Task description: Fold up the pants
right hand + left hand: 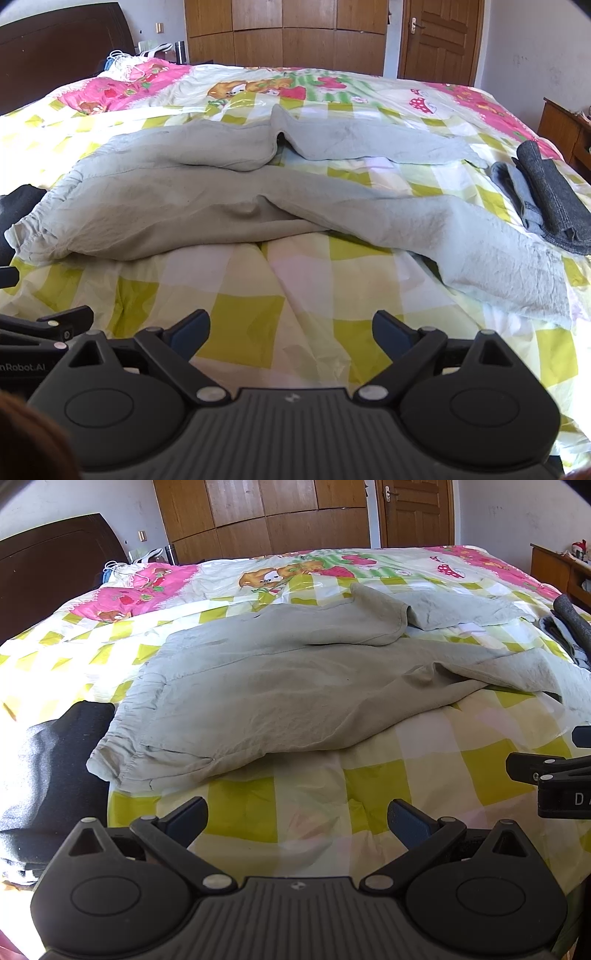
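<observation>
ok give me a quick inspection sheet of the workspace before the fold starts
surface: bed with checked quilt, rumpled
job's things: grey pants unfolded, waistband left, legs splayed right, far leg doubled back
clutter: black garment at left; dark grey folded garment at right
grippers: left gripper and right gripper both with jaws open, holding nothing, short of the pants
cables: white cord near the headboard
surroundings: wooden wardrobe, door

Pale grey pants (207, 199), unfolded, rumpled, legs apart
</observation>
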`<action>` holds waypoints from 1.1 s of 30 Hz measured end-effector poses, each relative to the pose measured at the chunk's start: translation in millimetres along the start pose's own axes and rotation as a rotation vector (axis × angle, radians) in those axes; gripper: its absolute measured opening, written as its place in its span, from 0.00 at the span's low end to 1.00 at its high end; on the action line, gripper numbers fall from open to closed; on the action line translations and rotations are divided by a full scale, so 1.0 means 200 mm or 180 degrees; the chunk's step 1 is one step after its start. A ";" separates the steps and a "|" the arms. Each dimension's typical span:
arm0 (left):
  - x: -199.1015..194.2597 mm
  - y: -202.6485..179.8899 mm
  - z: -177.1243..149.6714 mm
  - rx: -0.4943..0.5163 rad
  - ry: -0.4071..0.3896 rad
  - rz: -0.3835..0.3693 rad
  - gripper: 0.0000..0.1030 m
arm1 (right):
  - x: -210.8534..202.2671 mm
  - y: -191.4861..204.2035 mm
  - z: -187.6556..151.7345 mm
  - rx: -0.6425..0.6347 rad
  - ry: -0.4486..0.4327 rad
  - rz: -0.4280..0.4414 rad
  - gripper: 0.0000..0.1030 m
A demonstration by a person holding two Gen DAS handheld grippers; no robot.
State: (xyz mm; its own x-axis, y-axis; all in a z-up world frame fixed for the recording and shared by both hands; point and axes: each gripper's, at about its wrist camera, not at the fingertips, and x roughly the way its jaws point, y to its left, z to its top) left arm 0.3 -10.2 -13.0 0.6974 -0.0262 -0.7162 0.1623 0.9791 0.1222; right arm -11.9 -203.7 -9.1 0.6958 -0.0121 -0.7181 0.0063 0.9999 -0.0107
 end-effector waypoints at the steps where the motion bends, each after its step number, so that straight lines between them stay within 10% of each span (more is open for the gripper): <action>1: 0.00 0.00 0.00 0.0001 0.0002 -0.0001 1.00 | 0.00 0.00 0.00 0.0001 0.0003 -0.0011 0.89; 33: 0.00 -0.02 0.00 0.0045 0.0006 0.0004 1.00 | 0.02 0.00 -0.01 -0.0025 0.0075 -0.0031 0.89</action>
State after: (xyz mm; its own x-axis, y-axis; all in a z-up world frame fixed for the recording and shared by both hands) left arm 0.0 -13.4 -14.6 0.6962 -0.0246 -0.7174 0.1714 0.9762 0.1329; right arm -10.9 -204.2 -14.0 0.6786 -0.0219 -0.7342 0.0073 0.9997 -0.0231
